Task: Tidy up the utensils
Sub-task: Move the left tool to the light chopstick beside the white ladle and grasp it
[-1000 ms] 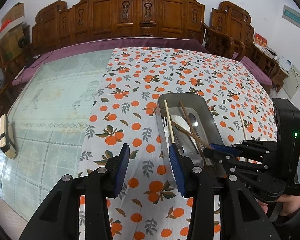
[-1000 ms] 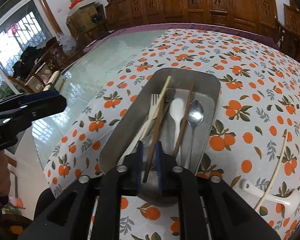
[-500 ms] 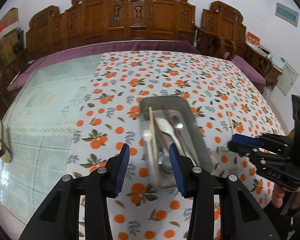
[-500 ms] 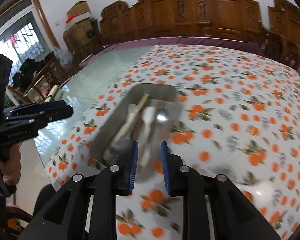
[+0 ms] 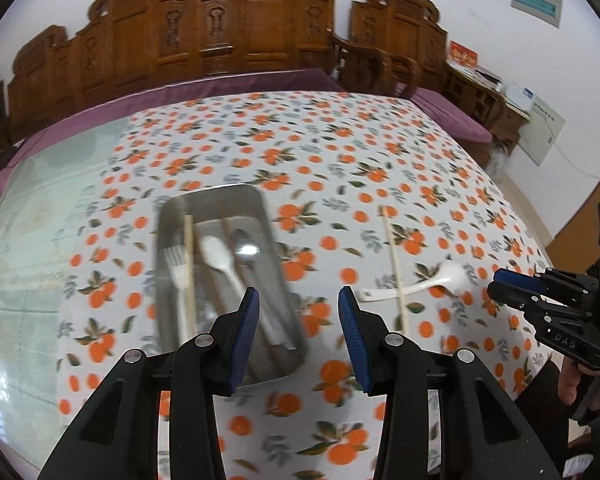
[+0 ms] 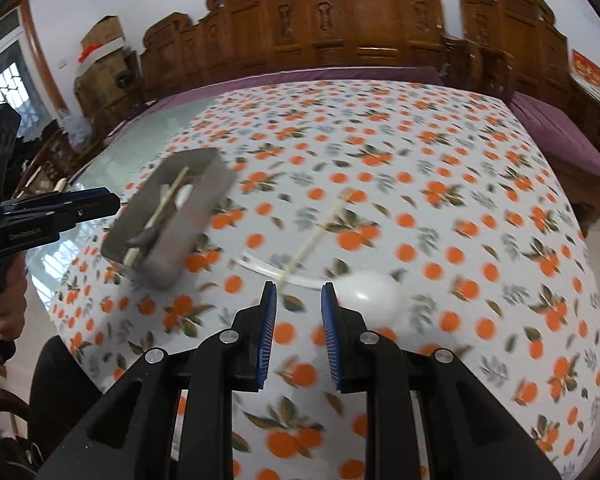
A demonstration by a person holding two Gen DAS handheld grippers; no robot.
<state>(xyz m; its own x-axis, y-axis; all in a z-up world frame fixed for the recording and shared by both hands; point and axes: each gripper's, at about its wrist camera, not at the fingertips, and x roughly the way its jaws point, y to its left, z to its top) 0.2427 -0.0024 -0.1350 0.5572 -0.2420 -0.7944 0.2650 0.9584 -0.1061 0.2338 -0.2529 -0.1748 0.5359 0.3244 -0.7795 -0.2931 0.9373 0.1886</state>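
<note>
The counter [image 5: 340,136] was covered with a white cloth with oranges on it [image 6: 460,184]. On the left side the cloth stopped, and bare glass [image 5: 40,208] showed up to the counter's edge.

A metal tray [image 5: 256,204] sat on the cloth close to where the cloth ended. Inside it lay a fork [image 5: 176,268], a light chopstick [image 5: 189,264], a white spoon [image 5: 220,256] and a metal spoon [image 5: 244,244], all side by side along the tray. The picture was blurry there, so smaller things in the tray were hard to tell.

To the right of the tray, out on the cloth, lay a white soup spoon [image 5: 448,276] with a second light chopstick [image 5: 394,264] lying across its handle. There was open cloth between these two and the tray. Far behind them the cloth was bare all the way to the back edge and the right edge.

The left hand-held gripper [image 5: 299,312] hung above the near right corner of the tray. Its blue pads stood partly apart and had nothing between them.

The right hand-held gripper [image 6: 299,320] hung over the cloth just in front of the soup spoon's bowl [image 6: 370,290]. Its pads were only a little apart and they held nothing.

Wooden chairs [image 6: 380,20] stood beyond the back edge of the counter.
</note>
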